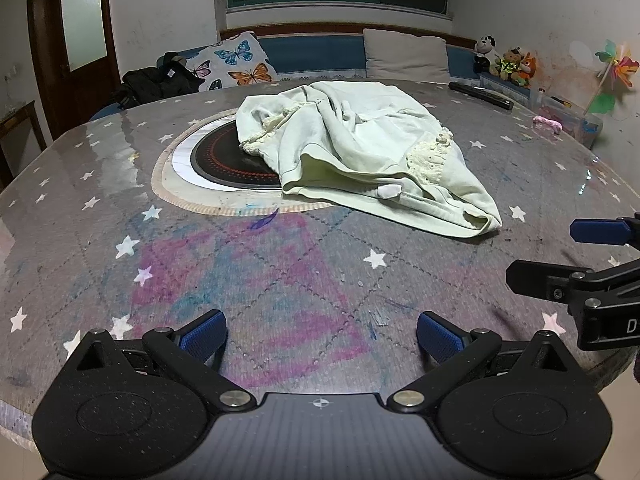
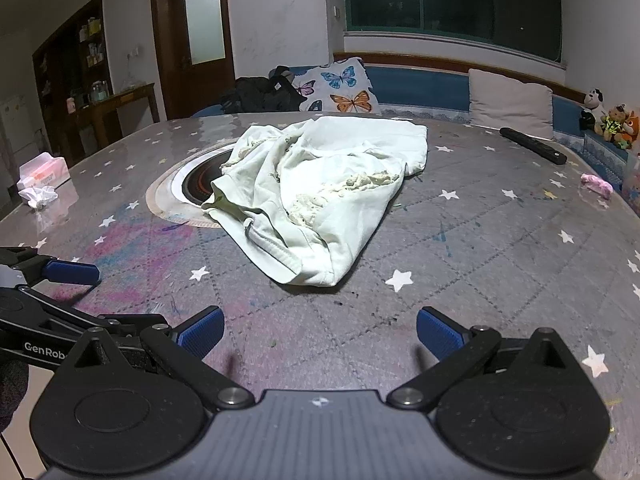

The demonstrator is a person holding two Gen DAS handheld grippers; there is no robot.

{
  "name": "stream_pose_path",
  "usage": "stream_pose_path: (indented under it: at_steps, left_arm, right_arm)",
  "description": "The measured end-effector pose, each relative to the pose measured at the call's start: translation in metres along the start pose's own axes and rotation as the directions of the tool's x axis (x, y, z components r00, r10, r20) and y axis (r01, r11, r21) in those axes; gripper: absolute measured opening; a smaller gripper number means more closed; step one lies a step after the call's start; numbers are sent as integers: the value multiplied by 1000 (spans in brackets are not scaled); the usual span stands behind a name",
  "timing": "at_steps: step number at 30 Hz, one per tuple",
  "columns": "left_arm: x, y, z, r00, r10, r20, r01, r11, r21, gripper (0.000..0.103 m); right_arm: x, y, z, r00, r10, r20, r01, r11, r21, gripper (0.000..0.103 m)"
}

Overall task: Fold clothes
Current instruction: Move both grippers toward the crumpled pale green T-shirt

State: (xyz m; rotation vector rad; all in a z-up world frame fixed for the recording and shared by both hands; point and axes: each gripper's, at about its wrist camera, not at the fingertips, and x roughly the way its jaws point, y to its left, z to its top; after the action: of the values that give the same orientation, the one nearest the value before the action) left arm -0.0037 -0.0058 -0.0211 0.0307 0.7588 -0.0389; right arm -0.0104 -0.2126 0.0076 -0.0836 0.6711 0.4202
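From the left wrist camera, the left gripper (image 1: 322,338) hovers with its blue-padded fingers spread wide and holding nothing above a grey star-patterned table (image 1: 100,184), where a crumpled pale green garment (image 1: 360,152) with lace trim lies partly over a round black hotplate (image 1: 224,156); the right gripper (image 1: 560,252) enters from the right edge. From the right wrist camera, the right gripper (image 2: 320,338) is likewise spread wide and empty, the garment (image 2: 320,192) just ahead, a black remote (image 2: 532,145) far right
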Motion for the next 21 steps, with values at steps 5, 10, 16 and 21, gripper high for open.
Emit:
stream_pose_path:
  at_steps: [5,10,16,21]
  left_arm:
    - [4,2,4,1000,-2,-7,2,1000,-2,103]
    - [8,4,10,1000,-3,-14,2,1000,-4,103]
    - [14,6,17,1000,-3,-23,3,1000,-5,103]
    - [18,8,23,1000,-3,-28,3,1000,-6,103]
  right_arm:
    - [6,0,4,1000,2,-10,-2,1000,-3,103]
    - [12,0,8,1000,8,-20,-8,1000,-5,103]
    - [20,-1,15,999,11,-30,-11,1000,-6,103]
    - [25,-1,20,999,11,-37,-11,1000,-2,103]
